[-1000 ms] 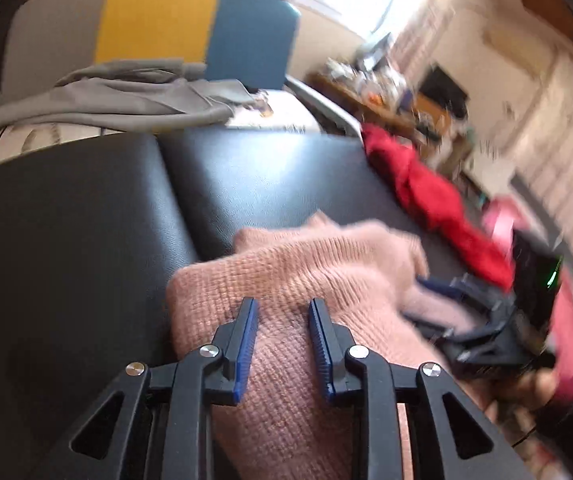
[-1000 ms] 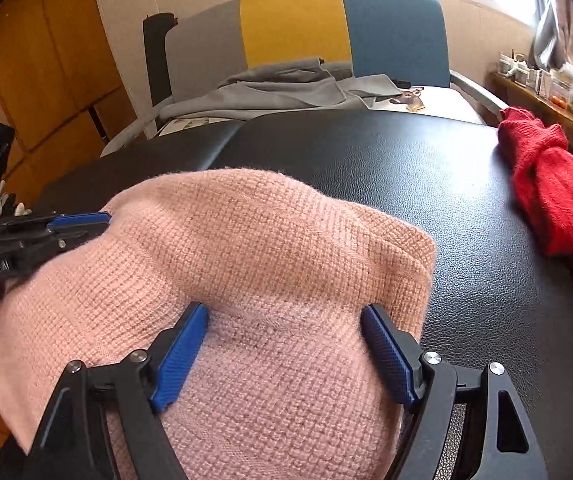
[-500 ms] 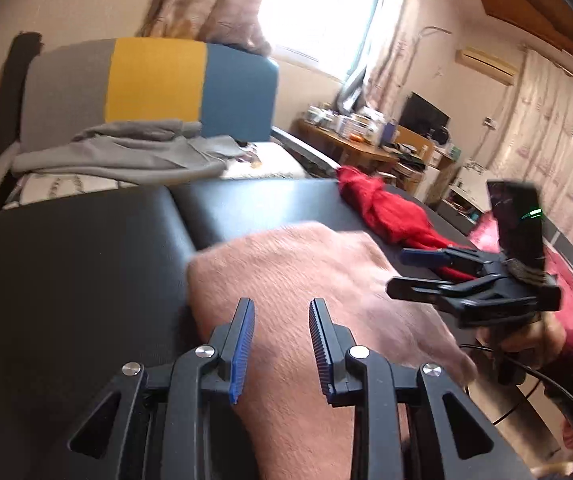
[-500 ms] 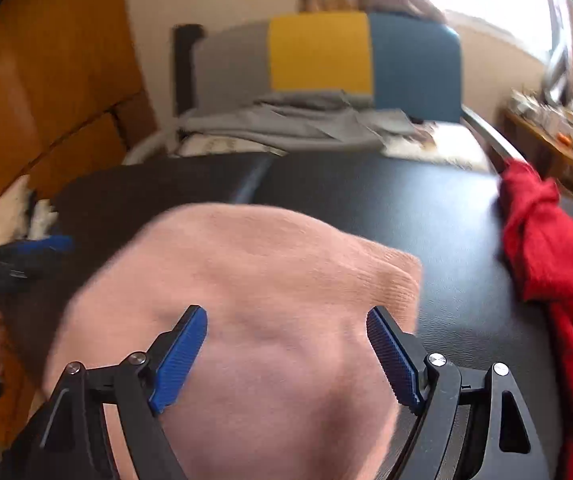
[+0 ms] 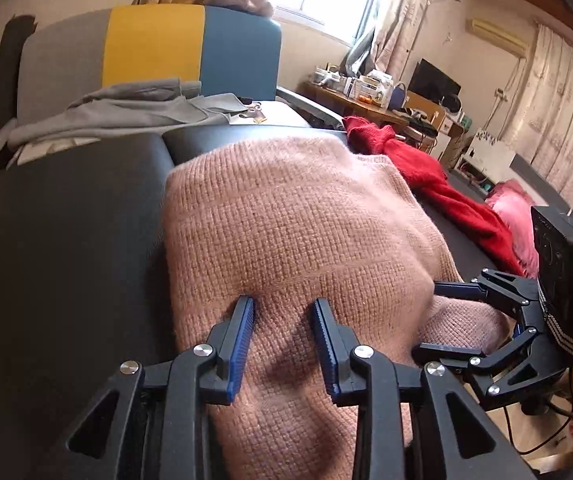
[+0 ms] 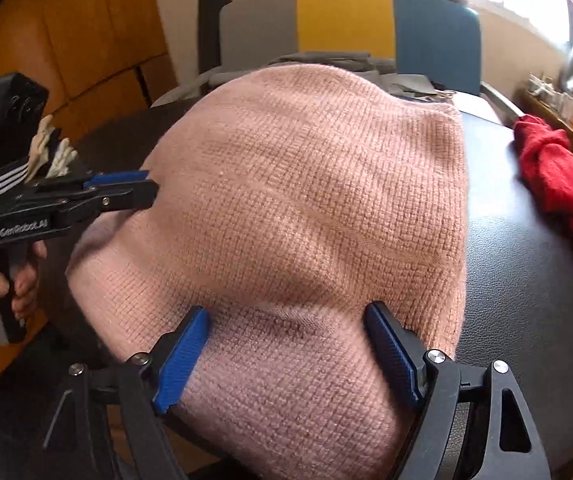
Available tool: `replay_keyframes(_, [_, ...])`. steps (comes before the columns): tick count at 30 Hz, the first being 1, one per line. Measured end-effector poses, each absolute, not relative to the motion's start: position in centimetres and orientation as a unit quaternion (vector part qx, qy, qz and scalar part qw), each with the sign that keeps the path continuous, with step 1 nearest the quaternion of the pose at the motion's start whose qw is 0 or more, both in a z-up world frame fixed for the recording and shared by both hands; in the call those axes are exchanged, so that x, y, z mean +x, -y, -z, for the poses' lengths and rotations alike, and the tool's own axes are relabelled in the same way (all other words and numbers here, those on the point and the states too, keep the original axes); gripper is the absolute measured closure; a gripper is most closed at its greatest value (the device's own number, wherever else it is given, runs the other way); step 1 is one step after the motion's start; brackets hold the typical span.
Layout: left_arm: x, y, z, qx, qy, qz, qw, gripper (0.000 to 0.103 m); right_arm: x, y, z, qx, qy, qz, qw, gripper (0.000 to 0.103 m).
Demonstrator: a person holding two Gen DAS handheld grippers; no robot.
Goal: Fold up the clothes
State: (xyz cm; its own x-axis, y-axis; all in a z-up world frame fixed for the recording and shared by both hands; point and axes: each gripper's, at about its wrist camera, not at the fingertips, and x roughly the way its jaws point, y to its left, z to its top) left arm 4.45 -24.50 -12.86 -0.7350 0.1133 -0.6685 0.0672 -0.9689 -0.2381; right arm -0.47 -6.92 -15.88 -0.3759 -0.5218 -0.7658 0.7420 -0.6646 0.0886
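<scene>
step: flatten fold | my left tool (image 5: 282,312) half-open, just widening, gripping nothing, over pink sweater (image 5: 306,220) | my right tool (image 6: 286,320) wide apart, empty, astride sweater to smooth it on tabletop (image 6: 526,260)

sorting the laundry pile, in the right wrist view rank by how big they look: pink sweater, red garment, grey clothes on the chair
1. pink sweater, fills most of the view, though it lies nearest the camera.
2. red garment, partly cut off at the right edge.
3. grey clothes, only a strip shows behind the sweater, so their true size is unsure.
</scene>
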Motion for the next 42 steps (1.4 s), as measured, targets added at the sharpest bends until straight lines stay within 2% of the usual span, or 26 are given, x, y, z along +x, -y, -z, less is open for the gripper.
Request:
replay_keyframes(6, [5.1, 25.9, 10.5, -0.373, 0.145, -0.916, -0.022, 0.065, -0.6, 6.8, 15.9, 0.395, -0.130, 0.821, 0.390, 0.018])
replay_keyframes(10, [6.3, 27.7, 9.3, -0.370, 0.152, -0.914, -0.068, 0.058, -0.3, 7.0, 16.1, 0.386, -0.127, 0.824, 0.394, 0.010])
replay_keyframes(12, [6.7, 28.7, 9.3, -0.371, 0.149, -0.912, -0.092, 0.055, -0.3, 7.5, 16.2, 0.386, -0.132, 0.823, 0.395, 0.003])
replay_keyframes(14, [6.9, 29.5, 9.6, -0.376, 0.142, -0.908, -0.119, 0.055, -0.3, 8.0, 16.3, 0.386, -0.140, 0.821, 0.396, 0.000])
replay_keyframes(20, [7.4, 30.9, 11.3, -0.398, 0.165, -0.890, -0.149, 0.054, -0.2, 8.1, 16.3, 0.383, -0.124, 0.830, 0.387, 0.000])
replay_keyframes(24, [7.2, 31.6, 12.5, -0.399, 0.241, -0.880, -0.089, 0.054, 0.2, 8.1, 16.1, 0.383, -0.103, 0.834, 0.383, 0.000])
replay_keyframes(29, [6.4, 33.5, 13.6, -0.398, 0.341, -0.852, -0.001, 0.053, -1.0, 6.7, 13.7, 0.390, -0.032, 0.826, 0.405, 0.000])
replay_keyframes(36, [4.6, 35.2, 13.8, -0.393, 0.365, -0.842, 0.047, 0.049, -4.4, 1.9, 9.9, 0.408, 0.056, 0.814, 0.410, 0.000])
replay_keyframes(39, [3.3, 36.7, 14.7, -0.381, 0.420, -0.819, 0.090, 0.044, -5.9, -0.6, 10.7, 0.464, 0.105, 0.784, 0.399, 0.000])
replay_keyframes(42, [1.8, 37.2, 15.7, -0.390, 0.431, -0.808, 0.099, 0.042, -8.1, -2.0, 12.5, 0.502, 0.142, 0.761, 0.385, 0.000])
